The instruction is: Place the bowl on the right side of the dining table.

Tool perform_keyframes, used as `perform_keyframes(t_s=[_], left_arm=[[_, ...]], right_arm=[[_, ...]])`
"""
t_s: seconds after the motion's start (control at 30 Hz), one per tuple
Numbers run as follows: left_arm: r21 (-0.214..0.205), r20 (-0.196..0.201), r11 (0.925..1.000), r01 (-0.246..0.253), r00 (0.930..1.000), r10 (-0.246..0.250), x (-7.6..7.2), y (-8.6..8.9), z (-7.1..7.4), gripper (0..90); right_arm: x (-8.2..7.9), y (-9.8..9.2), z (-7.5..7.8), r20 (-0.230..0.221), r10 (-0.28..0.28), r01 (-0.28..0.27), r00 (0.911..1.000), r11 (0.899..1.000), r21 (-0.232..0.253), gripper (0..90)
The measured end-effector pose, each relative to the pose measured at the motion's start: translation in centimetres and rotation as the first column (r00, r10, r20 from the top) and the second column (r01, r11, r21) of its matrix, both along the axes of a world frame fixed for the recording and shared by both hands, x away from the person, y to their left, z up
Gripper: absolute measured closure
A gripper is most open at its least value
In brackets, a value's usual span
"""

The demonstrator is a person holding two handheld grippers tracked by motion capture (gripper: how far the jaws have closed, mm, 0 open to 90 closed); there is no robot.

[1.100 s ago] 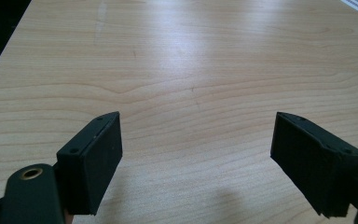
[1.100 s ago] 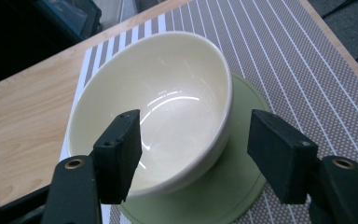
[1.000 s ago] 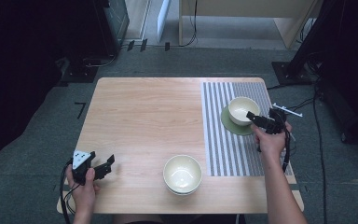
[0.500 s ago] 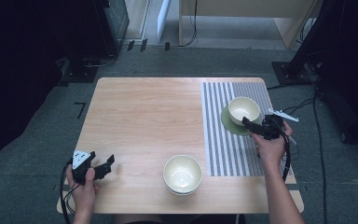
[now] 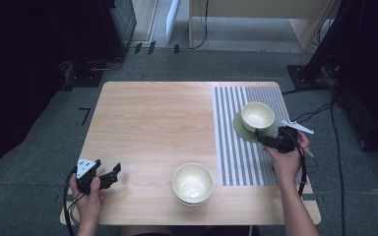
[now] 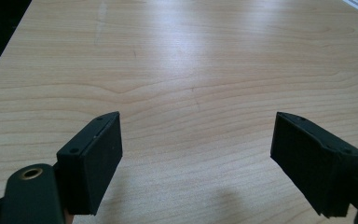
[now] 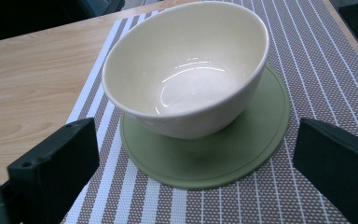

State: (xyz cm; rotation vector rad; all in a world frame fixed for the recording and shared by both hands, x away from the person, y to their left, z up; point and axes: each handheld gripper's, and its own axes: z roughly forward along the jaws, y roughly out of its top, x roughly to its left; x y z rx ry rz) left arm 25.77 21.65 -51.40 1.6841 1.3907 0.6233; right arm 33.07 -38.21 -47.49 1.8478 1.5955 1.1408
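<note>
The right hand-held gripper [image 5: 268,139] is hanging just short of the cream bowl [image 7: 186,70], its jaws having just been opening and now spread wide with nothing between them. The bowl is sitting centred on the green coaster [image 7: 256,149], apparently its intended spot. The left hand-held gripper [image 5: 109,175] is idling open over bare desk [image 6: 191,60], far from both.

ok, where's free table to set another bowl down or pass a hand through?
Most open: the bare wood of the table, from its far edge down to the left gripper and the near bowl, bounded right by the striped mat. The mat's near half is also free. Crowded: the mat's far right, with the bowl on the green coaster and the open right gripper.
</note>
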Motion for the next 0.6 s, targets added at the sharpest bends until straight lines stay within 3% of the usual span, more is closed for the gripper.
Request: perform_keyframes(t_s=[0.6], left_arm=[[-0.002, -0.004, 1.0000, 0.006, 1.0000, -0.006, 0.0, 0.0, 0.0, 16.0]], right_arm=[[-2.2, -0.3, -0.1, 0.007, -0.003, 0.003, 1.0000, 1.000, -0.017, 0.0]])
